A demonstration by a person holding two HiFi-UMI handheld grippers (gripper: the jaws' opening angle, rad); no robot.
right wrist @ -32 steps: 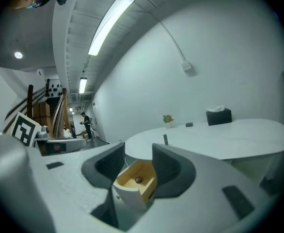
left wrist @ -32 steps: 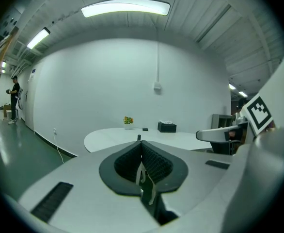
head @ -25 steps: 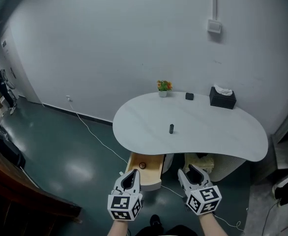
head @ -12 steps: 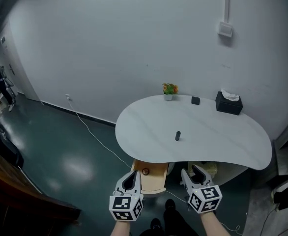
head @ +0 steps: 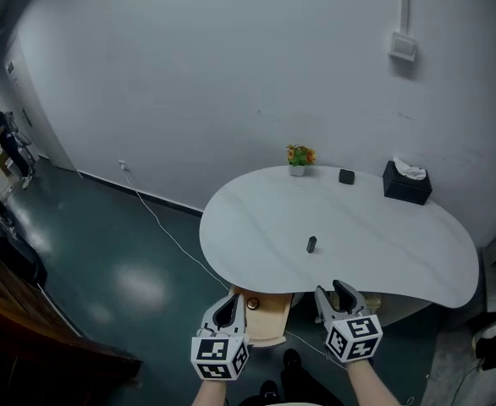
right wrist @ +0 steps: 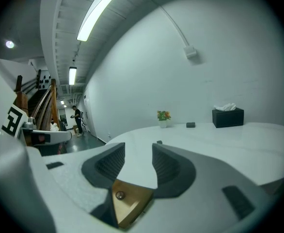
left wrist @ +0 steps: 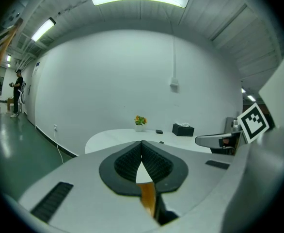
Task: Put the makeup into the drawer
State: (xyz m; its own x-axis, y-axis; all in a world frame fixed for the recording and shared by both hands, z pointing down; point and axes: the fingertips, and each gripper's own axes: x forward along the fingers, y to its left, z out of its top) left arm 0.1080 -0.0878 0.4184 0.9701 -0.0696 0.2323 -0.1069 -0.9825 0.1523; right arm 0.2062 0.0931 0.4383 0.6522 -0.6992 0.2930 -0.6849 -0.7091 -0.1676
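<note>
A small dark makeup tube [head: 311, 244] stands upright near the middle of the white table [head: 383, 252]; it also shows as a small dark speck [right wrist: 159, 142] just past my right jaws. Under the table's near edge a wooden drawer [head: 267, 315] stands pulled out, with a round knob inside. My left gripper [head: 228, 309] hangs in front of the drawer, its jaws shut on nothing [left wrist: 142, 144]. To the right, my right gripper [head: 342, 298] is open and empty [right wrist: 138, 154], short of the table edge.
At the table's far side stand a small potted plant [head: 298, 156], a flat black item [head: 346, 176] and a black tissue box [head: 407, 182]. A white cable [head: 159, 222] runs along the floor at the left. A person [head: 2, 138] stands far off left.
The view has drawn nearer to the table and both grippers sit closer to its near edge. The drawer is now partly hidden under the edge. Neither gripper's jaws have changed.
</note>
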